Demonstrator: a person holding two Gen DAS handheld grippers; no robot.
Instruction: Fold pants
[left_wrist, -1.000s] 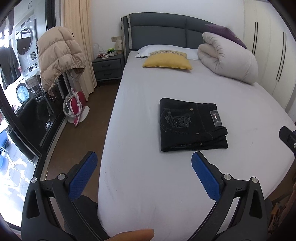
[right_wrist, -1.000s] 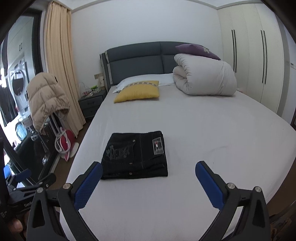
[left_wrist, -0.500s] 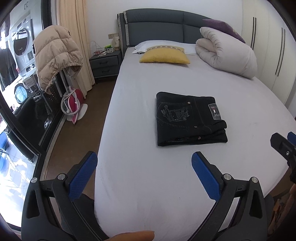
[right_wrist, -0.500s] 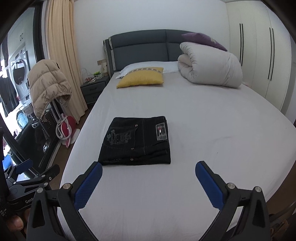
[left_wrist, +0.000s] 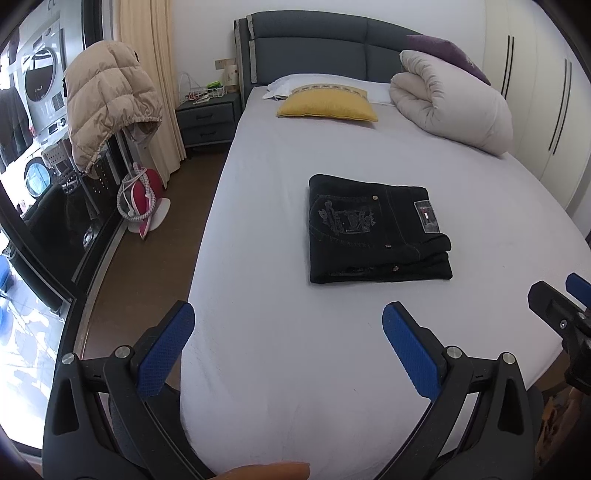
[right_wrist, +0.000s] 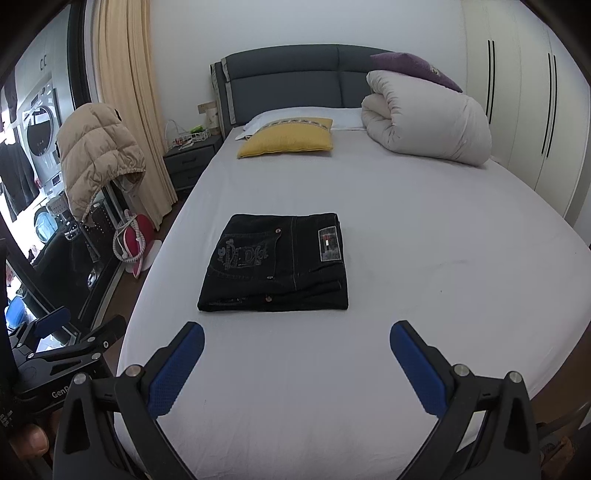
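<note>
I log: bed (left_wrist: 332, 369), white sheet, grey headboard (left_wrist: 317, 44); yellow pillow (left_wrist: 327, 107) before a white pillow (right_wrist: 295, 114); rolled duvet (left_wrist: 454, 107) under a purple cushion (right_wrist: 413, 66); nightstand (left_wrist: 207, 118) beside the headboard; beige curtain (right_wrist: 125, 103); tan puffer jacket (left_wrist: 107, 103) draped on a stand; wardrobe (right_wrist: 535, 110).

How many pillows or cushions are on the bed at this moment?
3. A yellow cushion lies near the headboard, a white pillow lies flat behind it, and a purple cushion sits atop the rolled duvet. Others may be hidden behind the duvet.
</note>
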